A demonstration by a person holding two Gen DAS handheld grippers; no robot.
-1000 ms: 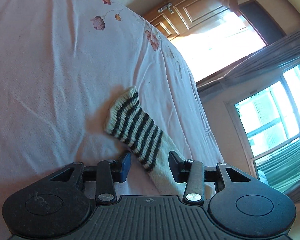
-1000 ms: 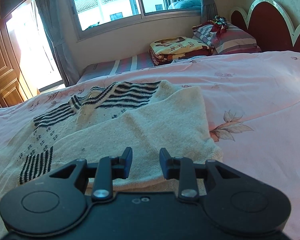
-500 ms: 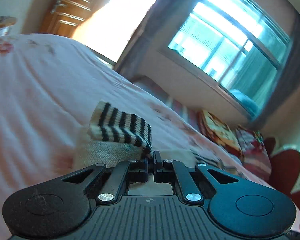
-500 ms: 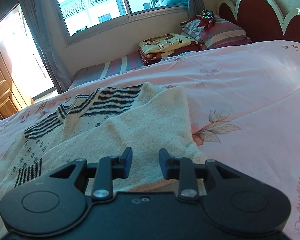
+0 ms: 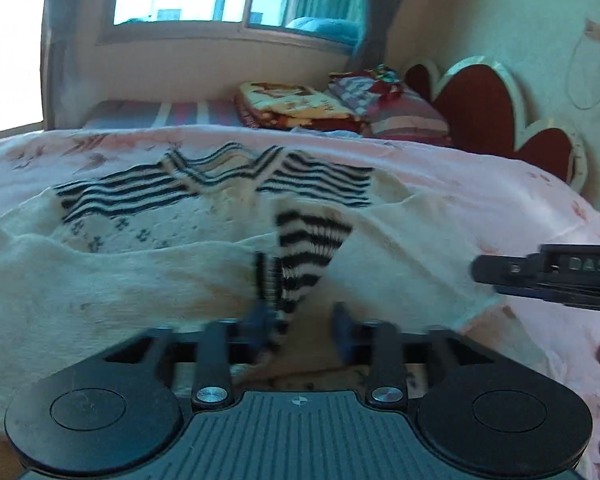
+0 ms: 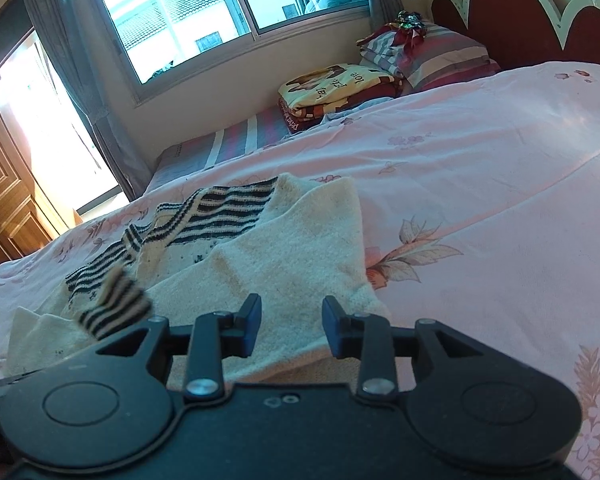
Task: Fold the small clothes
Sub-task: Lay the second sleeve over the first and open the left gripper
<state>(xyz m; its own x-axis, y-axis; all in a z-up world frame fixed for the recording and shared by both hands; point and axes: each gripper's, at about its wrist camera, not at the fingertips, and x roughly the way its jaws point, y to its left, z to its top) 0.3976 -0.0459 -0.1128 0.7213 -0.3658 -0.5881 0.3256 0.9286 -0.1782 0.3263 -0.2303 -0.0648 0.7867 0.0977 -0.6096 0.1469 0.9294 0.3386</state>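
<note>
A cream knit sweater [image 5: 148,240] with black stripes at the collar lies on the pink bedspread [image 5: 480,184]. In the left wrist view my left gripper [image 5: 300,320] is open, blurred by motion; the striped sleeve cuff [image 5: 308,248] lies folded over the sweater's body just in front of it, by the left finger. My right gripper [image 6: 287,326] is open and empty over the sweater's cream lower right part [image 6: 300,256]. The cuff shows blurred at its left [image 6: 116,308]. The right gripper also shows from the side in the left wrist view [image 5: 548,276].
Folded blankets [image 6: 332,88] and striped pillows [image 6: 432,56] lie at the far side by the red headboard [image 6: 520,20]. A window [image 6: 220,8] with curtains is behind, a wooden door [image 6: 0,200] at the left. The bedspread extends right of the sweater.
My left gripper shut on the striped cuff, carried it across onto the sweater's body, and has now opened. The right gripper has hardly moved and stays open.
</note>
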